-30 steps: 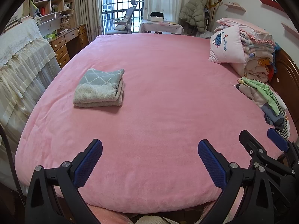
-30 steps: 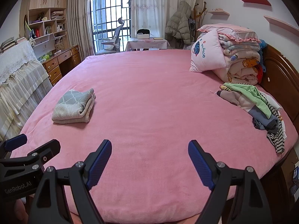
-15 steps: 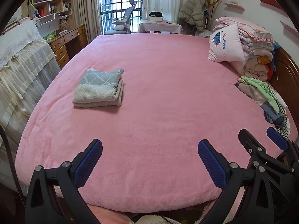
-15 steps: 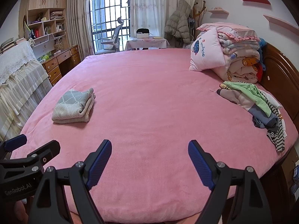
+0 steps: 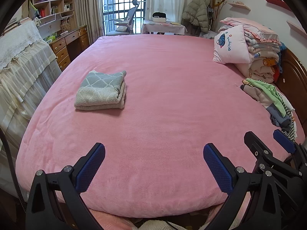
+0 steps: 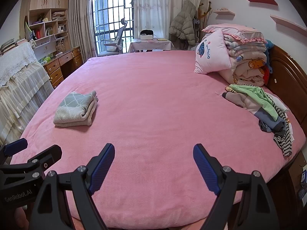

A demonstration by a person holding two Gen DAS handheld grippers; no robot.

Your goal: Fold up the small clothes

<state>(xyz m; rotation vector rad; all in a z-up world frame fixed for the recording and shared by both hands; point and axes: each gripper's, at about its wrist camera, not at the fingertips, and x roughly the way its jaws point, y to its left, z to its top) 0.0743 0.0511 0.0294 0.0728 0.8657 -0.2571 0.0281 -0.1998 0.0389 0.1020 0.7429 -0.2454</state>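
Two hand-held grippers hover side by side over the near edge of a wide bed (image 5: 163, 95) covered in a pink fleece blanket. The left gripper (image 5: 153, 164) has its blue-padded fingers (image 5: 90, 169) spread wide apart with nothing between them. The right gripper (image 6: 153, 164) likewise has its fingers (image 6: 206, 169) wide apart and empty. On the left part of the bed lies a folded grey garment (image 5: 101, 91) with a white diamond pattern, neat and square. Well apart from it, on the far right of the bed beside the dark wooden headboard (image 6: 285, 82), sits a loose pile of small clothes (image 6: 261, 107): green, beige, blue and black-and-white striped pieces. Behind that pile, a stack of folded quilts (image 6: 247, 63) with a pink cushion (image 6: 211, 57) leaning on it. Neither gripper touches any clothing
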